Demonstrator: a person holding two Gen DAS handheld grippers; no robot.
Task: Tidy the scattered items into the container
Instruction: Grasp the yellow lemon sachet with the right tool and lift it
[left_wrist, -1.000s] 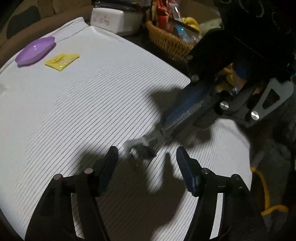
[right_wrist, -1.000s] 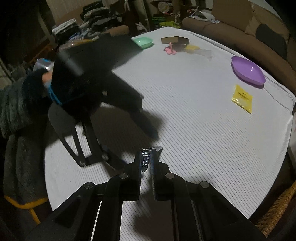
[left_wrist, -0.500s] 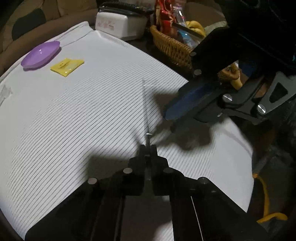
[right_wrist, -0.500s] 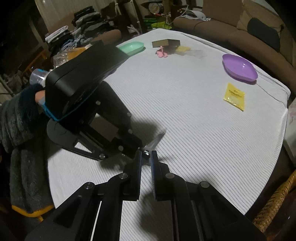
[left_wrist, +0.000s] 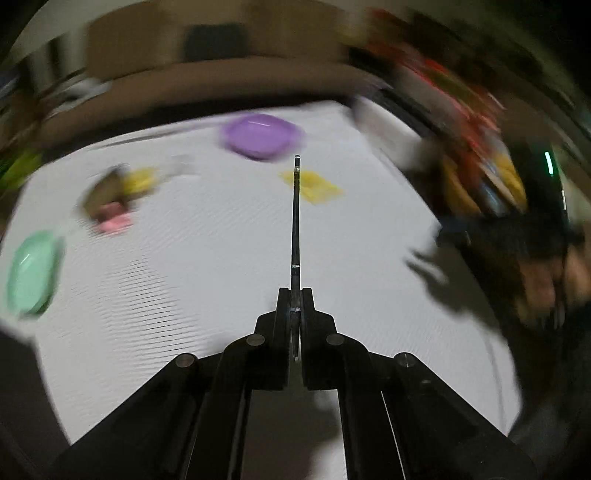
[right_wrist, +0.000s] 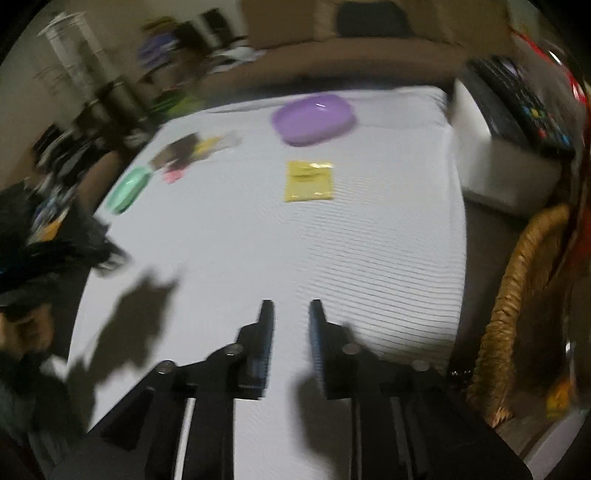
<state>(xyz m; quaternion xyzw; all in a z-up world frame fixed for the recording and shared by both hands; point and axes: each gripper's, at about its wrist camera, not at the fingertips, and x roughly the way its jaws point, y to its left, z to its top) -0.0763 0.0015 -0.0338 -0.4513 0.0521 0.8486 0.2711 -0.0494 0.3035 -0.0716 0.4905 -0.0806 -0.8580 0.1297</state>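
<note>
My left gripper (left_wrist: 295, 295) is shut on a thin metal tool (left_wrist: 295, 221) that sticks straight out from the fingertips, above the white striped tablecloth (left_wrist: 221, 258). My right gripper (right_wrist: 290, 306) is open and empty over the near part of the cloth (right_wrist: 369, 240). A purple dish (left_wrist: 262, 134) lies at the far side, also in the right wrist view (right_wrist: 314, 119). A yellow packet (left_wrist: 314, 186) lies in front of it, also in the right wrist view (right_wrist: 308, 181). A green dish (left_wrist: 31, 271) sits at the left, also in the right wrist view (right_wrist: 127, 188).
A pink item (left_wrist: 112, 219), a brown box (right_wrist: 177, 153) and a small yellow item (left_wrist: 142, 179) cluster at the far left. A wicker basket (right_wrist: 517, 295) and a white box (right_wrist: 506, 170) stand beyond the right edge. Both views are motion-blurred.
The tool passed from my right gripper to my left, which shut on it. My right gripper opened and drew away. Both grippers have swung to face the far dishes.
</note>
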